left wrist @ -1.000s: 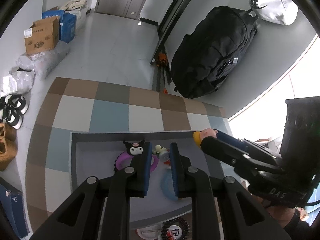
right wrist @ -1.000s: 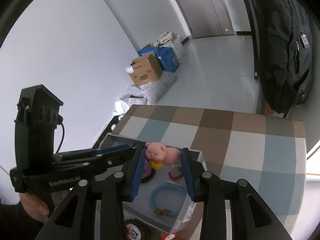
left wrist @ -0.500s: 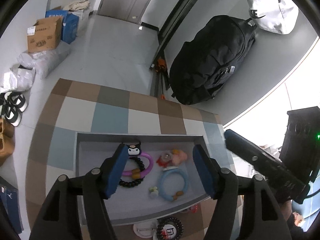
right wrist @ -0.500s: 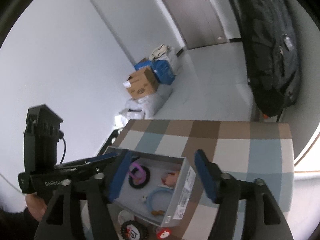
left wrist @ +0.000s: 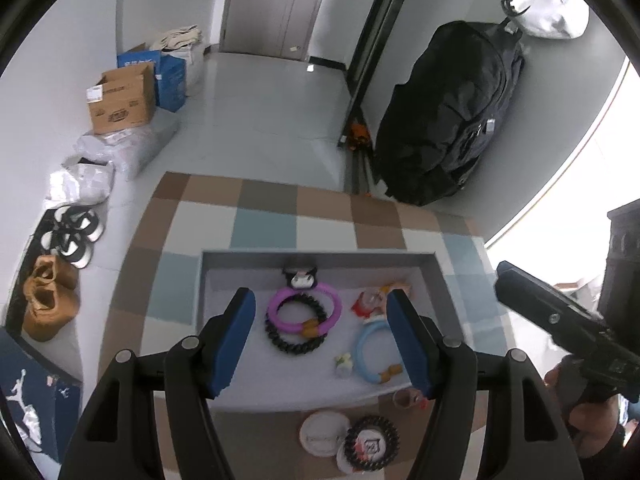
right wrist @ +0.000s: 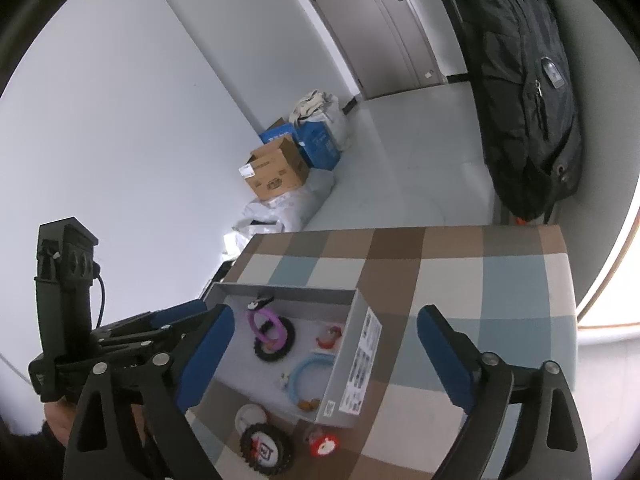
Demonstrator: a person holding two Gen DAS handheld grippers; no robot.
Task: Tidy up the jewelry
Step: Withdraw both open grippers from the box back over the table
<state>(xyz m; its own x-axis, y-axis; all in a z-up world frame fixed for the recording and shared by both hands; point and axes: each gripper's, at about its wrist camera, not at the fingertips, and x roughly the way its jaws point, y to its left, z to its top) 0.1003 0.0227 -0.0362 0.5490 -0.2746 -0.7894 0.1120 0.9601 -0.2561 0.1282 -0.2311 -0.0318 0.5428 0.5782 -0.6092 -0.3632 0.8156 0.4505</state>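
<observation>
Both grippers (left wrist: 322, 344) (right wrist: 320, 356) (jaws just opened, empty) hover above the grey tray (left wrist: 320, 258).

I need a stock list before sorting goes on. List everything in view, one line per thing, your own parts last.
grey box: 1, grey, on the checked tablecloth
checked tablecloth: 1, brown, blue and cream, on the table
purple ring: 1, purple with a black-and-white charm, in the box, overlapping the black bead bracelet
black bead bracelet: 1, black, in the box
blue ring: 1, light blue, in the box
red and pink charm: 1, in the box
black bracelet on a white disc: 1, outside the box, near edge
red charm: 1, outside the box
backpack: 1, black, against the wall
cardboard box: 1, brown, on the floor
shoes: black-and-white pair, tan pair
left tongs: 1, open, empty
right tongs: 1, open, empty
</observation>
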